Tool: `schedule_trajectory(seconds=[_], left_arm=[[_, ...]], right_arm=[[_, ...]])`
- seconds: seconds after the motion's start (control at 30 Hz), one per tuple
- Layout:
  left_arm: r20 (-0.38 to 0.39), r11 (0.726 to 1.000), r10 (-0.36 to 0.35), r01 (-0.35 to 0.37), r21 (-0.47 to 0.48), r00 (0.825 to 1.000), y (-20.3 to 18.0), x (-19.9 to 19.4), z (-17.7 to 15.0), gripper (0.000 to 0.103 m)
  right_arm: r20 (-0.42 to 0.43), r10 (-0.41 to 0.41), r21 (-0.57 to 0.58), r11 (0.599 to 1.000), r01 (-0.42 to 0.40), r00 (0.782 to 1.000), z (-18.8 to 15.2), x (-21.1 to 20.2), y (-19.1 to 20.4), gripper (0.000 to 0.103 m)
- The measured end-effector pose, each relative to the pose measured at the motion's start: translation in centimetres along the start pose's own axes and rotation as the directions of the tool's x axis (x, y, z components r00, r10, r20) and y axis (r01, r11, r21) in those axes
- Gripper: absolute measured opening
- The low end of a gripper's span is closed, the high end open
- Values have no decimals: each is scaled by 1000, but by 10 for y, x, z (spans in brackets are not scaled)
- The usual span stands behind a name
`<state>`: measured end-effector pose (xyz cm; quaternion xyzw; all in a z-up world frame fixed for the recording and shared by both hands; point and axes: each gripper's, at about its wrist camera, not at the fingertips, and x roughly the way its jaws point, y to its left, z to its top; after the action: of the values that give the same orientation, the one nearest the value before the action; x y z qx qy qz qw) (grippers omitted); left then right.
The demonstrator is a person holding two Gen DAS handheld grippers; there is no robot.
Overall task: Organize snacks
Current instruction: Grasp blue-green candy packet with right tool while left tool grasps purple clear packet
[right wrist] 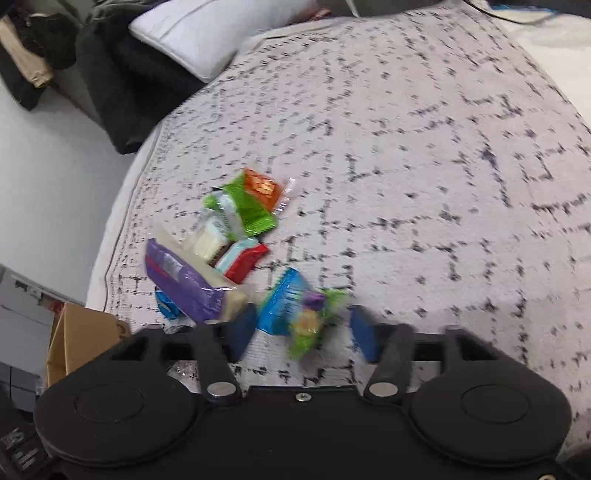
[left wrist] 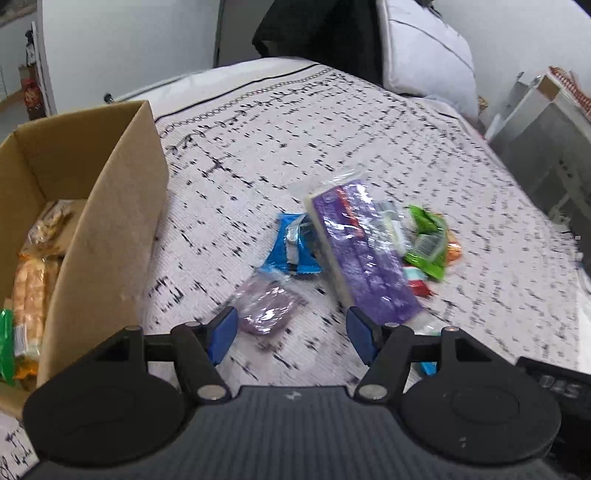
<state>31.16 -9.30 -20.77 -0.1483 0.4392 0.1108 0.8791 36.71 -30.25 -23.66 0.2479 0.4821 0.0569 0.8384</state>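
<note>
Loose snack packets lie in a heap on the patterned bedspread [left wrist: 332, 140]. In the left wrist view a long purple package [left wrist: 365, 254] lies across a blue packet [left wrist: 293, 245], with a green packet [left wrist: 428, 240] to its right. A small purple packet [left wrist: 264, 310] rests just ahead of my left gripper [left wrist: 291, 334], which is open and holds nothing. In the right wrist view a blurred blue, green and purple packet [right wrist: 299, 314] sits between the jaws of my right gripper [right wrist: 303, 332]; the blue pads [right wrist: 364, 332] stand apart from it, so the gripper is open.
An open cardboard box [left wrist: 110, 221] with several snacks inside stands at the left on the bed. A white pillow [left wrist: 424, 48] and dark clothing [left wrist: 314, 33] lie at the far end. Grey furniture [left wrist: 546, 147] stands to the right of the bed.
</note>
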Motion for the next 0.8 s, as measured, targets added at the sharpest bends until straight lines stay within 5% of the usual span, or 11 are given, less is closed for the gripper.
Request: schedule_trajectory(seconds=[0.17, 0.6, 0.67, 0.73, 0.8], left_arm=[[-3, 998, 59, -59, -21, 998, 7, 15, 2, 65], [26, 997, 82, -82, 0, 996, 9, 27, 5, 72], [15, 996, 84, -83, -8, 996, 10, 28, 6, 67], [6, 997, 72, -72, -21, 997, 11, 26, 7, 50], [-5, 999, 49, -49, -22, 999, 13, 23, 8, 42]], right_arm=[[2, -13, -21, 1000, 13, 1000, 2, 5, 2, 60], [8, -21, -54, 998, 21, 1000, -1, 4, 5, 61], [14, -33, -65, 997, 34, 999, -2, 4, 7, 56], [17, -40, -68, 997, 41, 999, -3, 4, 7, 45], [14, -31, -64, 997, 32, 999, -3, 4, 6, 39]])
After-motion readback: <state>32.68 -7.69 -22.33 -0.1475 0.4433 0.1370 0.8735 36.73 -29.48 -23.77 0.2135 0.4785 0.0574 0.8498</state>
